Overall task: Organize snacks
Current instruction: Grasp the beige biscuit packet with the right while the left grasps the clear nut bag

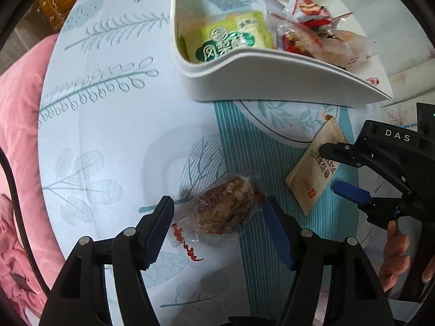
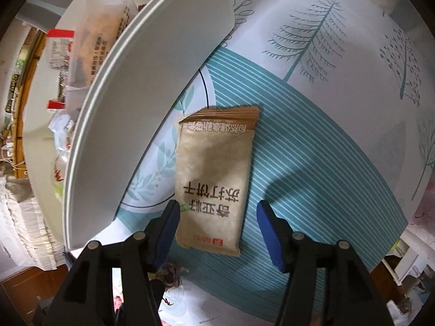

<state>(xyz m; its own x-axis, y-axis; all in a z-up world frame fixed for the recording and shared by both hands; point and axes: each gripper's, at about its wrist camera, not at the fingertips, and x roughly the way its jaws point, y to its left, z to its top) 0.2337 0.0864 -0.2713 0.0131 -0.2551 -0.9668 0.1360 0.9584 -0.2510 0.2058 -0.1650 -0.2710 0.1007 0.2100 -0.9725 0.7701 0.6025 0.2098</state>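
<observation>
A clear-wrapped brown snack cake lies on the patterned tablecloth, between the fingers of my left gripper, which stands open around it without pressing. A tan cracker packet lies flat on the teal striped patch. My right gripper hangs open over its near end, pads apart from its sides. A white tub beyond them holds several wrapped snacks, among them a green packet.
A pink quilt lies off the table's left edge. A hand holds the right gripper's grip at the right of the left wrist view. Wooden furniture stands behind the tub.
</observation>
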